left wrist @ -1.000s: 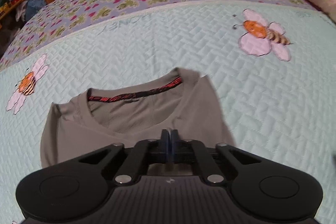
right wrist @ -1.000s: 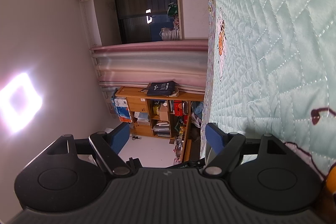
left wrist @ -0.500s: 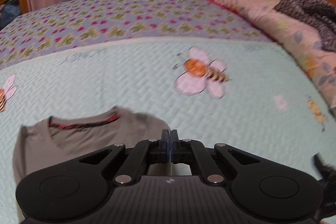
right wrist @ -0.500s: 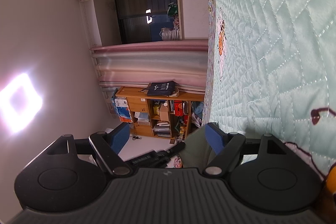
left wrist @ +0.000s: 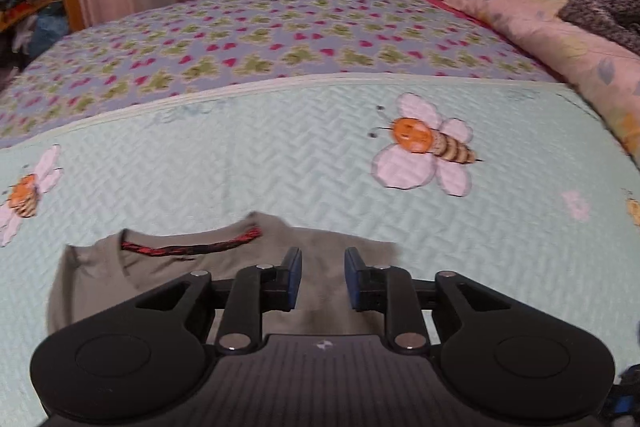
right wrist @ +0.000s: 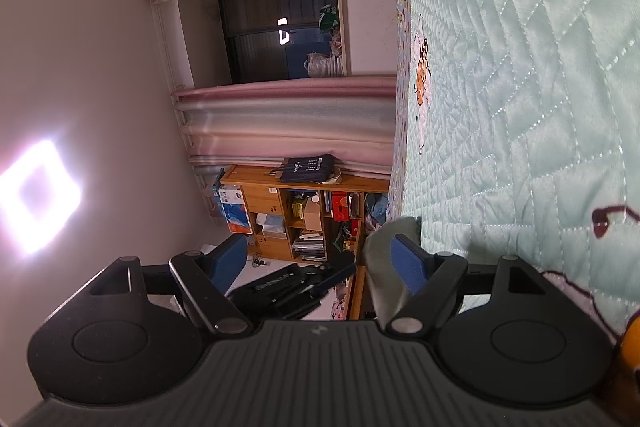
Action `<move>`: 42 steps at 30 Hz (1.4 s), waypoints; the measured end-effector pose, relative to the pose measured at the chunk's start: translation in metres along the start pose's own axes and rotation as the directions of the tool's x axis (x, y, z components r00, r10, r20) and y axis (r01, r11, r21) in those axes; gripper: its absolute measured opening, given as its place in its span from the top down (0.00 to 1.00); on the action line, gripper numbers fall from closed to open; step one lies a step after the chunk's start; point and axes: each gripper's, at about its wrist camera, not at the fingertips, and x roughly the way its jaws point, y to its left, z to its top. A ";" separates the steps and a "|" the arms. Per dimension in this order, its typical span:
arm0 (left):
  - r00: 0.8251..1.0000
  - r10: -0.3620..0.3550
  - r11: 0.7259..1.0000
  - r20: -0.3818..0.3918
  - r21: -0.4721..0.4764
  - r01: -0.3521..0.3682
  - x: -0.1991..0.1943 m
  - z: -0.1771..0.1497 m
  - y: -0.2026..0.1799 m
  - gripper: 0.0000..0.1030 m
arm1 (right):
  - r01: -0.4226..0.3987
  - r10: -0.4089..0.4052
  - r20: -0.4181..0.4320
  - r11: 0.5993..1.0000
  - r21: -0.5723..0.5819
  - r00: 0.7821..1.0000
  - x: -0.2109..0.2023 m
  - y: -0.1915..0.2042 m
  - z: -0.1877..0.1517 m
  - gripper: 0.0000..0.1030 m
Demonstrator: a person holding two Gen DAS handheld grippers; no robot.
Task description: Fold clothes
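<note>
Both grippers, the left gripper and the right gripper, are black plastic with blue pads, silver screws and ribbed tops.

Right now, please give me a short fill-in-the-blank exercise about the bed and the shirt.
1. The gray shirt lies on the pale green ____.
2. The tape inside the shirt's collar is black and ____.
3. The insect printed on the quilt is a ____.
4. The right gripper fingers stand ____.

Missing words: quilt; red; bee; open
</note>
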 end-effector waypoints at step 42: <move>0.898 0.432 0.888 -0.084 -0.135 -0.440 -0.077 -0.067 0.077 0.23 | 0.002 -0.002 -0.002 1.000 -0.004 1.000 0.000 -0.002 -0.001 0.23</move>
